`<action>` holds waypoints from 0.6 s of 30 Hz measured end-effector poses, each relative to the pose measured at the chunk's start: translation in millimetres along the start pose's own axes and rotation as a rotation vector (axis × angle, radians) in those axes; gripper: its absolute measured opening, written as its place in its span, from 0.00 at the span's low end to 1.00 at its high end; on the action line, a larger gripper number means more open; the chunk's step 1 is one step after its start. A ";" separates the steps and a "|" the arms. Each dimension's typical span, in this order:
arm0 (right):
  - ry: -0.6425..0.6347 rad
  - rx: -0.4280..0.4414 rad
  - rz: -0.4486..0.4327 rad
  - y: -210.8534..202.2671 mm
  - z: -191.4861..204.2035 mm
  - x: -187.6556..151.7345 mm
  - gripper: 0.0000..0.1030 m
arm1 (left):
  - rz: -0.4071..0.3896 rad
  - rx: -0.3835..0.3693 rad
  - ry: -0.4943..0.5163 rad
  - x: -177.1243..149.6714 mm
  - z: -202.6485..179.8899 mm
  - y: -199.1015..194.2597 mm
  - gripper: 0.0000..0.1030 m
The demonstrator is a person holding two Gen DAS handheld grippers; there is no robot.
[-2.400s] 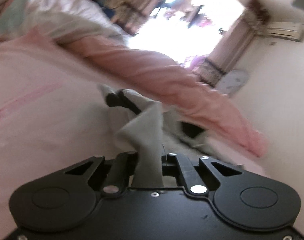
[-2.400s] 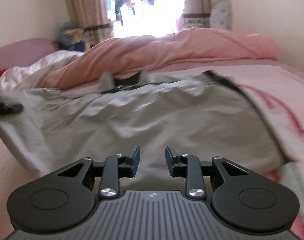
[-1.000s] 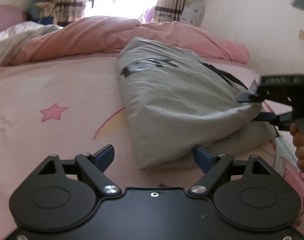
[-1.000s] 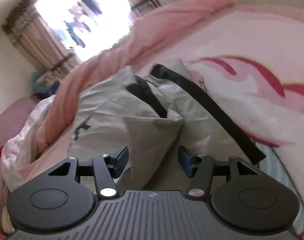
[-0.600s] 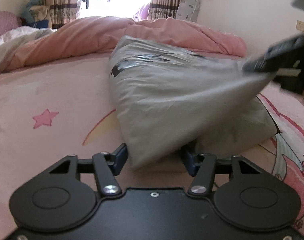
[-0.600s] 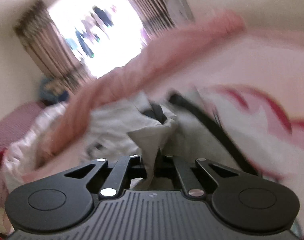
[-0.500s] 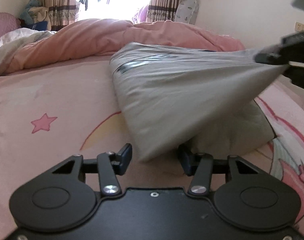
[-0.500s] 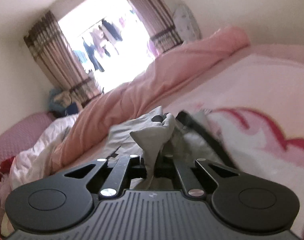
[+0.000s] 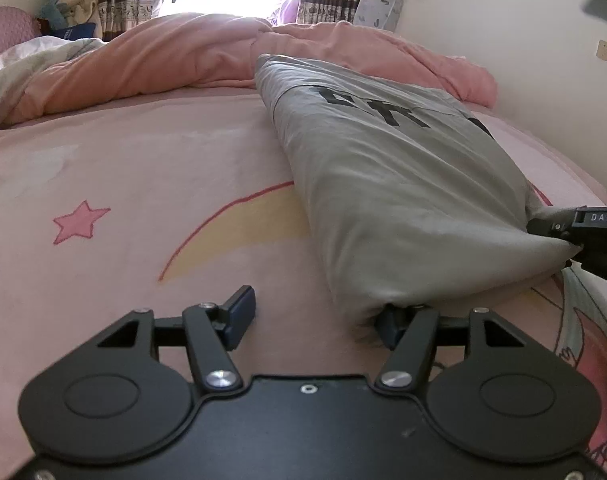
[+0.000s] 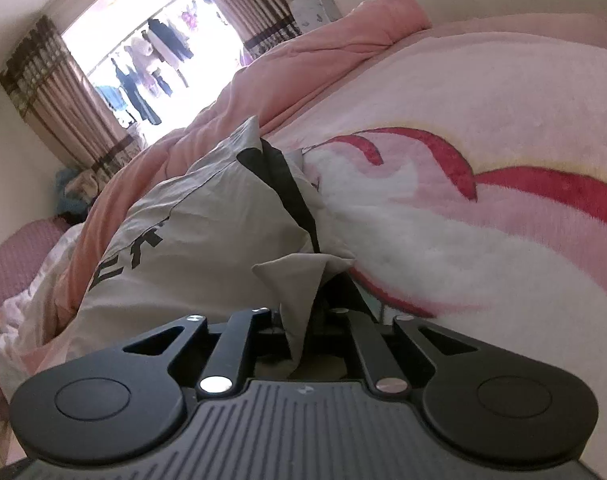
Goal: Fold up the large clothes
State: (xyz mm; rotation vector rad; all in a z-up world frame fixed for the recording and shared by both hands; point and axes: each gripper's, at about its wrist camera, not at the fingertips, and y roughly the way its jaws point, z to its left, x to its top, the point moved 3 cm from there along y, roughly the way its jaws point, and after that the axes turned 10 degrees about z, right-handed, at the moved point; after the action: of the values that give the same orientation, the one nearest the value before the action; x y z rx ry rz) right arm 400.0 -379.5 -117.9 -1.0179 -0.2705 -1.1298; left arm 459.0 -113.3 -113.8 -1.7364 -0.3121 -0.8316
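grey shirt [image 9: 387,184] folded w/ black lettering up, lying on pink blanket [image 9: 151,184] near pink duvet [image 9: 191,60]. left gripper [image 9: 315,316] fingers spread wide, low at shirt's near corner, right finger tip under fabric edge. right gripper [image 10: 301,320] fingers pressed together, pinching shirt corner [image 10: 299,280], seen also at right edge of left view.
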 end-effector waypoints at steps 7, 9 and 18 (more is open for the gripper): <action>-0.112 -0.105 -0.149 -52.0 13.4 10.8 0.52 | -0.012 0.063 0.081 0.9 1.2 -56.0 0.59; -0.188 -0.102 -0.193 -63.0 29.6 8.0 0.46 | -0.066 0.036 0.064 8.5 0.9 -74.6 0.59; -0.384 -0.167 -0.078 -33.0 62.8 -3.4 0.19 | -0.046 -0.167 0.033 29.3 -26.2 -39.8 0.46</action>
State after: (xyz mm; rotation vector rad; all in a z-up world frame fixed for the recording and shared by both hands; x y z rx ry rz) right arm 389.1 -330.1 -68.2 -1.3831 -0.5329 -1.0332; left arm 446.6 -130.0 -61.8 -1.8738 -0.2671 -0.9406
